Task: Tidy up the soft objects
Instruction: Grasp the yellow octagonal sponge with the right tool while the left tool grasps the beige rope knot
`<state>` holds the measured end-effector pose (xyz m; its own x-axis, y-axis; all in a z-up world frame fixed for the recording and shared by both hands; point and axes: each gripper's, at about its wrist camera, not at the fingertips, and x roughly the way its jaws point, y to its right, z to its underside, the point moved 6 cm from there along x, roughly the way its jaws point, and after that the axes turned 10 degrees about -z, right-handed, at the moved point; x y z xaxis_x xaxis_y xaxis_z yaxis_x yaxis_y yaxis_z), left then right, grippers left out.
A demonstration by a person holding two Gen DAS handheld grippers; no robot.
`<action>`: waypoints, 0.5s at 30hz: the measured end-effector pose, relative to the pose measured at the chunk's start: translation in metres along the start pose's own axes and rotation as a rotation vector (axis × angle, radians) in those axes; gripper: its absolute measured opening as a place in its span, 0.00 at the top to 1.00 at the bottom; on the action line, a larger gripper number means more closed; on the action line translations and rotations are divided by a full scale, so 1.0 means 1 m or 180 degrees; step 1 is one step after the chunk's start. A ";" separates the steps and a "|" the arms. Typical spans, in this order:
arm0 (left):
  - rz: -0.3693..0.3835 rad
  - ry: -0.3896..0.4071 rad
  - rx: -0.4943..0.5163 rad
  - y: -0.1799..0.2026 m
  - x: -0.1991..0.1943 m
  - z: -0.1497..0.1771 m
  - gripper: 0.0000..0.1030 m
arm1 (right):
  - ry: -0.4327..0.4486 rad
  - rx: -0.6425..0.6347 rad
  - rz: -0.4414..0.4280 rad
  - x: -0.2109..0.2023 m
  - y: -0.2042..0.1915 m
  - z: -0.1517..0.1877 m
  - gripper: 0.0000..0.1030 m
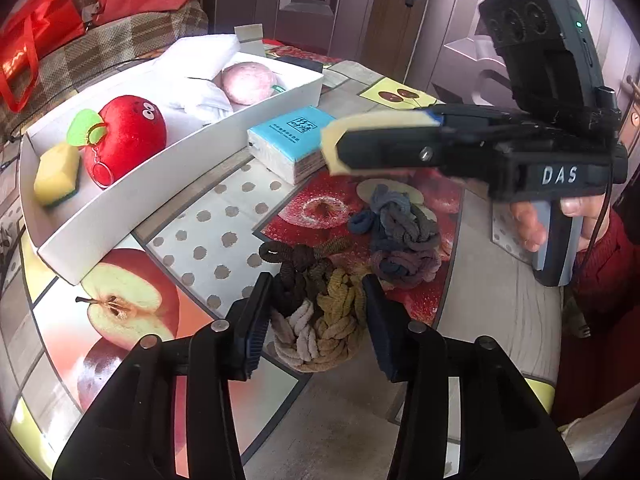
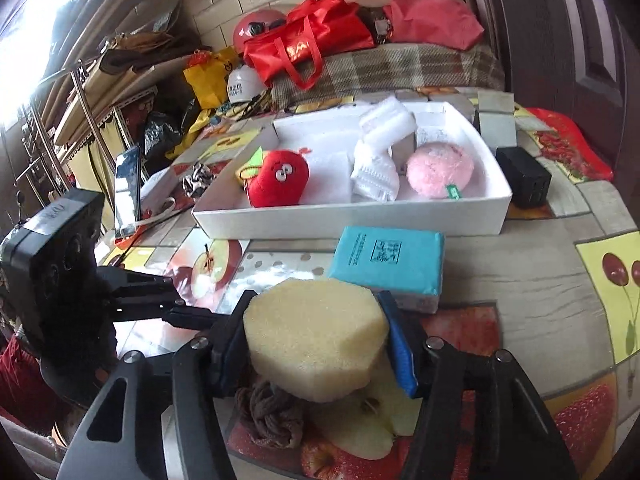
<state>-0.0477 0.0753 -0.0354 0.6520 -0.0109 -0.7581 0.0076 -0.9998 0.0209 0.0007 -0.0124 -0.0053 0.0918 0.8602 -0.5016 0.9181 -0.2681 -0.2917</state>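
Pale yellow sponge [image 2: 316, 340], porous foam with faceted, roughly octagonal outline, is being pinched between the fingers of the right gripper [image 2: 316, 344] and carried clear of the table [image 2: 520, 280], short of the box. Left gripper [image 1: 318, 312] is being held with jaws spread, straddling a bundle of braided hair ties [image 1: 316, 312] in brown, mustard and beige, ropey terry texture; contact with the pads cannot be confirmed. A second bundle of grey-blue ties [image 1: 404, 240] is lying just beyond on the glossy fruit-print tablecloth. Shallow white cardboard box [image 2: 352, 220] is being used for a red plush apple [image 2: 280, 180], folded white knit cloth [image 2: 378, 160], fuzzy pink round plush [image 2: 440, 170] and a yellow block sponge with green backing [image 1: 56, 176]. A teal-wrapped tissue pack [image 2: 388, 264], rectangular and soft-sided, is lying just beside the box's front wall.
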 end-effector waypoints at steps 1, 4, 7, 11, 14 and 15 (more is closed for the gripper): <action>-0.0023 0.0015 -0.0014 -0.002 -0.001 0.000 0.60 | 0.0137 0.0008 0.0053 -0.009 0.003 -0.006 0.42; -0.0116 0.0181 -0.0067 -0.007 -0.008 -0.006 0.60 | 0.0611 0.0098 0.0338 -0.040 0.024 -0.022 0.42; -0.0300 0.0550 -0.0156 -0.018 -0.025 -0.016 0.60 | 0.0996 0.0229 0.0689 -0.063 0.050 -0.030 0.42; -0.0619 0.1002 -0.0439 -0.040 -0.047 -0.026 0.60 | 0.1202 0.0401 0.0911 -0.073 0.076 -0.032 0.42; -0.0885 0.1057 -0.0688 -0.066 -0.048 -0.031 0.60 | 0.1040 0.0421 0.0849 -0.062 0.082 -0.034 0.42; -0.0923 0.1039 -0.0775 -0.075 -0.046 -0.031 0.60 | 0.0980 0.0369 0.0822 -0.057 0.080 -0.037 0.42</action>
<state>-0.0544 0.1519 0.0184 0.7998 0.3125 -0.5125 0.3752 -0.9267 0.0203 0.0826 -0.0665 0.0297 0.4405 0.8431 -0.3085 0.8020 -0.5240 -0.2867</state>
